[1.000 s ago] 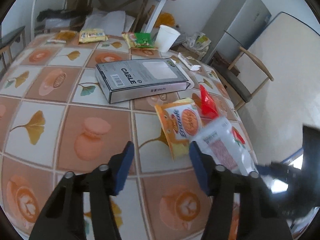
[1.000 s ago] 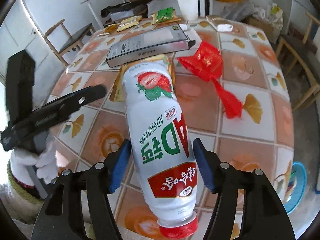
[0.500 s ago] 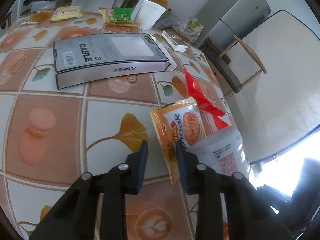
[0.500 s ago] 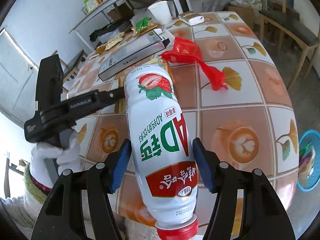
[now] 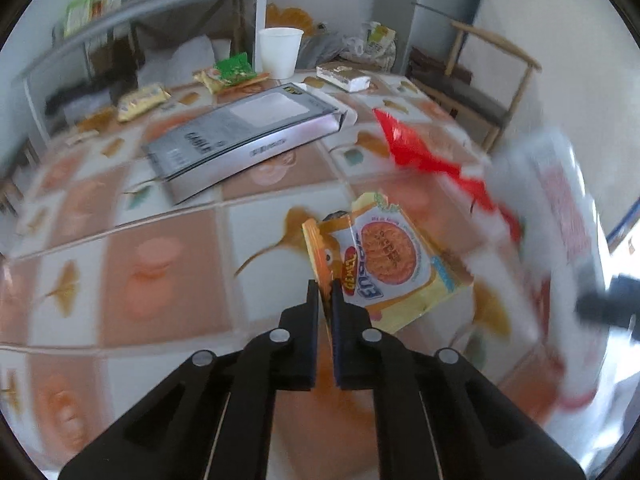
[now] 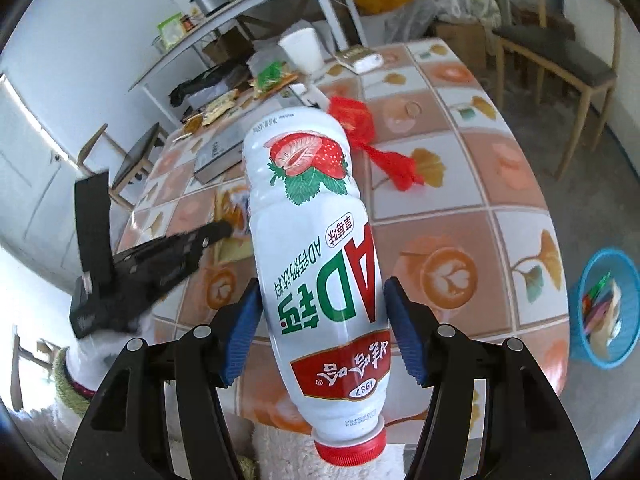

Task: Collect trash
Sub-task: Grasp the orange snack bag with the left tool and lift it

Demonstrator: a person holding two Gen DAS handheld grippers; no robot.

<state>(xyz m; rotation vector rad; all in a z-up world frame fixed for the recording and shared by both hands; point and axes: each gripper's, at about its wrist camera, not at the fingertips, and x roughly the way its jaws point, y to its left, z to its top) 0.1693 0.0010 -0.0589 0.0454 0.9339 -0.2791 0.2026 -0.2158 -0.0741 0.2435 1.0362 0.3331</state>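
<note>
Now left tongs (image 5: 326,292) pinch the snack wrapper's (image 5: 384,264) edge; right tongs (image 6: 322,320) clasp the bottle (image 6: 320,240) above the table (image 6: 500,200).

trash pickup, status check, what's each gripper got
Left gripper shut on snack wrapper edge. Right gripper shut on strawberry drink bottle. Red plastic scrap on the table, blue basket on the floor, nothing blocking.

Home dining room, patterned tablecloth table (image 6: 500,184), wooden chairs (image 6: 560,52), cluttered shelf (image 6: 248,8), fridge (image 5: 440,12)
</note>
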